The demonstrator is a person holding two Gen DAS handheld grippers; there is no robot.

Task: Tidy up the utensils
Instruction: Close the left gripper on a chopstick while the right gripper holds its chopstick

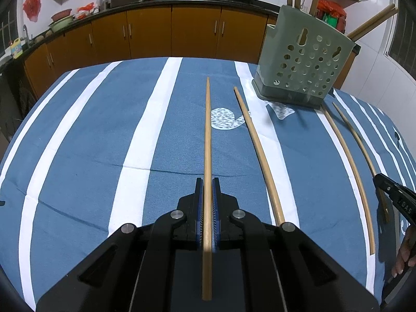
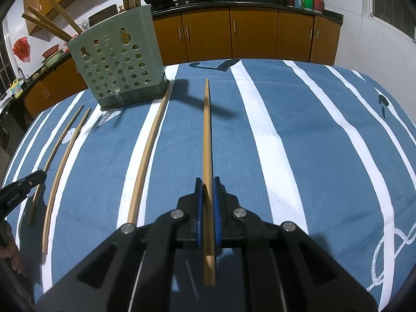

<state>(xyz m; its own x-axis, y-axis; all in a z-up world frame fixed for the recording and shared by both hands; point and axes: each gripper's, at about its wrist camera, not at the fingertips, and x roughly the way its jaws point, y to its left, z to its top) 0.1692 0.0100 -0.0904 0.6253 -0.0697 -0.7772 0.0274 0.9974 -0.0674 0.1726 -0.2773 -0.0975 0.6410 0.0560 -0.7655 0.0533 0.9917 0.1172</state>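
Note:
My left gripper (image 1: 207, 182) is shut on a wooden chopstick (image 1: 207, 130) that points forward along the fingers. My right gripper (image 2: 207, 182) is shut on another wooden chopstick (image 2: 207, 135), held slightly above the cloth. A green perforated utensil holder (image 1: 304, 62) stands at the far right in the left wrist view and at the far left in the right wrist view (image 2: 117, 62), with several chopsticks standing in it. Loose chopsticks lie on the striped blue cloth: one (image 1: 257, 153) right of my left gripper, one (image 2: 149, 150) left of my right gripper.
The table is covered by a blue and white striped cloth (image 1: 91, 143). Two more chopsticks (image 2: 62, 161) lie between the grippers. Orange kitchen cabinets (image 2: 247, 33) with woks on the counter stand behind the table.

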